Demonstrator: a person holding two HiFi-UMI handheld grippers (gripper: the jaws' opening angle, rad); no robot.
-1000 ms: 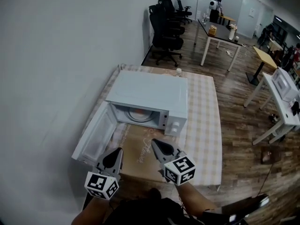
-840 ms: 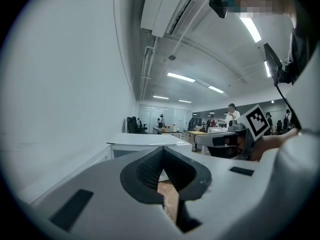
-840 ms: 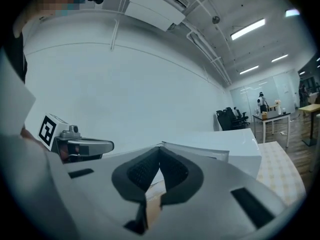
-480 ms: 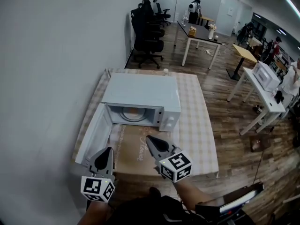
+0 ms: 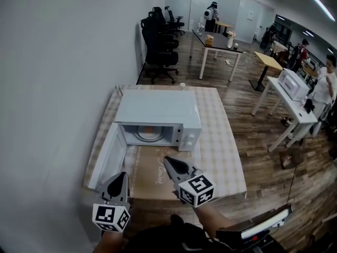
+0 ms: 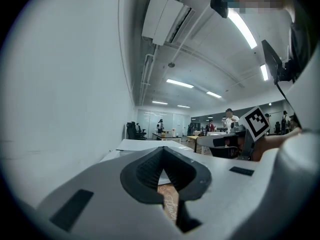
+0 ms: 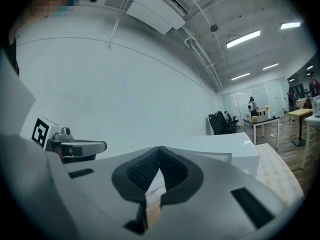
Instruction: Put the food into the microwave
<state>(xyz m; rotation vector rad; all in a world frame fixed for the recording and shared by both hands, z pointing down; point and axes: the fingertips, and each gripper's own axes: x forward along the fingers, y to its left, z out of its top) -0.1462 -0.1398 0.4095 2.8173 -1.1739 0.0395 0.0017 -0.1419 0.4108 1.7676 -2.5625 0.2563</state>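
The food [image 5: 149, 132] sits on the turntable inside the microwave [image 5: 158, 108], straight ahead of both claws and well apart from them. The door [image 5: 108, 156] stands swung open, just ahead of the left gripper [image 5: 119, 177]. The right gripper [image 5: 168, 162] hovers over a brown mat [image 5: 151, 174]. Both claws are pressed together, holding nothing.

A: White boxy microwave [image 5: 158, 109] stood upright on the checked table [image 5: 226, 141], door [image 5: 108, 157] swung wide open on the left side.
B: Pale orange food [image 5: 149, 133] sat inside the open cavity, hard to make out.
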